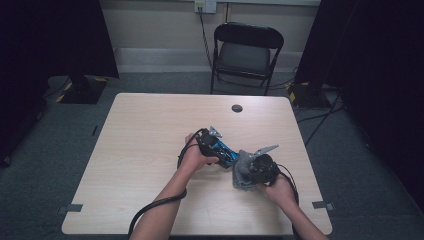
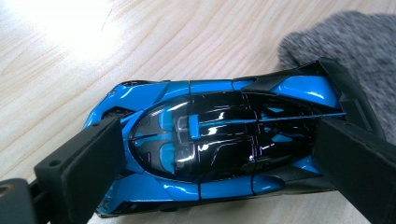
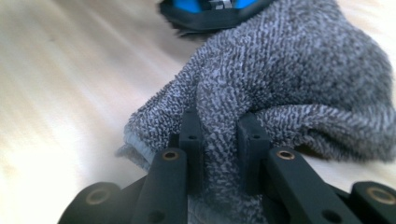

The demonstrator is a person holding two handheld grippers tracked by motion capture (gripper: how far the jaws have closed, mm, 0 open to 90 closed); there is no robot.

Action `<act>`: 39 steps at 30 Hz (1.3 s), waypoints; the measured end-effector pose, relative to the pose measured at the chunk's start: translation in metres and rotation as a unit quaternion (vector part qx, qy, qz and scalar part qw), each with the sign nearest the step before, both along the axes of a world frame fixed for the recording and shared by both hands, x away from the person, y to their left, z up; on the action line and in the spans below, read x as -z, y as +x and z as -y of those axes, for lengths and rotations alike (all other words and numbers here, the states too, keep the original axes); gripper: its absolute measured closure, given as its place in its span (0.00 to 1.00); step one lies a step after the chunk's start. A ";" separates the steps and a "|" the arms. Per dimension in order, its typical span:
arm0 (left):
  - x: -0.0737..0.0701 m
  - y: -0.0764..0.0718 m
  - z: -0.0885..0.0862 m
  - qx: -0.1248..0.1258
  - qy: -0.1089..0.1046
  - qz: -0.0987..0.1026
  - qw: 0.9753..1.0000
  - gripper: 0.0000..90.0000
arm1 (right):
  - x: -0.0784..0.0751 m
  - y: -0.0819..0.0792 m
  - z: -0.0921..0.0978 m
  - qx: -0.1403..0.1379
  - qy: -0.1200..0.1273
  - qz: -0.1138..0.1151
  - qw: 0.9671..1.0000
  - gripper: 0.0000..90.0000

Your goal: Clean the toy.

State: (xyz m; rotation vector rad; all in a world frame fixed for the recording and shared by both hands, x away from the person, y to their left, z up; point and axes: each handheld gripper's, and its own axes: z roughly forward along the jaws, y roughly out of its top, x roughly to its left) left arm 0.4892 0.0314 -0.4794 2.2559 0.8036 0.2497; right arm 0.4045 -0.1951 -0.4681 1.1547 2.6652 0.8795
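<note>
my left gripper [image 2: 212, 154] has its jaws clamped across the glossy blue and black toy car [image 2: 219, 140] on the pale wooden table [image 1: 150, 145]; my right gripper [image 3: 219, 135] pinches a fold of grey terry cloth [image 3: 289, 88] touching the car's tail.

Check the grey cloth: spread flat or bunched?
Bunched. The right tool pinches a raised fold of the grey cloth, which humps in rumpled folds beside the blue toy car.
</note>
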 end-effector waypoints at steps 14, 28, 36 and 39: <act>0.000 0.000 0.001 -0.002 0.002 -0.001 1.000 0.02 | 0.002 -0.023 -0.026 -0.049 0.022 -0.009 0.999 0.84; 0.000 0.000 0.000 -0.001 0.003 0.000 1.000 0.02 | 0.003 -0.030 -0.033 -0.073 0.033 -0.008 0.997 0.84; 0.000 0.000 0.001 -0.002 0.002 0.000 1.000 0.02 | 0.001 -0.042 -0.040 -0.113 0.036 -0.008 0.993 0.84; 0.000 0.000 0.001 -0.001 0.002 0.000 1.000 0.02 | -0.002 -0.048 -0.041 -0.129 0.035 -0.004 0.991 0.84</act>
